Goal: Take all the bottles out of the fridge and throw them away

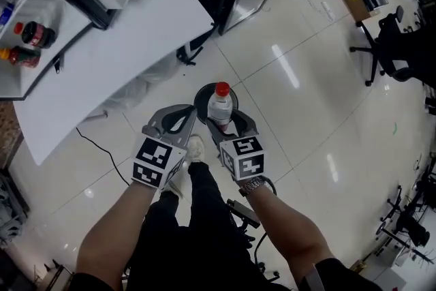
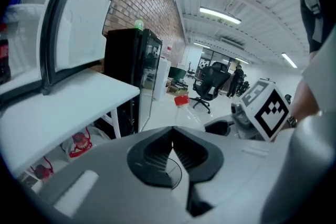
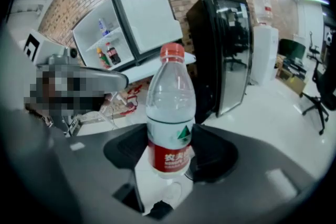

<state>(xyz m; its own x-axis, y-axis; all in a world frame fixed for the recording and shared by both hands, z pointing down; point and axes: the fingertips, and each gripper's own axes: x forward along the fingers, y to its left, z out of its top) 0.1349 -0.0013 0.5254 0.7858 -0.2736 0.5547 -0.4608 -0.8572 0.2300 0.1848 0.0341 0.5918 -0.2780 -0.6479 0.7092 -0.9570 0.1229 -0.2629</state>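
My right gripper (image 1: 223, 120) is shut on a clear water bottle (image 1: 219, 108) with a red cap and red label, held upright over the floor. In the right gripper view the bottle (image 3: 170, 122) stands between the two dark pads. My left gripper (image 1: 184, 114) is just left of it, its jaws shut and empty; in its own view the left gripper (image 2: 171, 140) has its pads meeting. The open white fridge (image 1: 41, 82) is at the far left, with bottles (image 1: 35, 34) on its shelves. The right gripper view also shows that fridge (image 3: 122, 21) and its bottles (image 3: 108, 53).
The fridge's white door (image 1: 122, 44) swings out over the floor ahead. A dark round shape (image 1: 203, 95) lies on the floor behind the held bottle. A black glass-door cabinet (image 3: 226, 50) and a water dispenser (image 3: 262, 34) stand to the right; office chairs (image 1: 381, 44) beyond.
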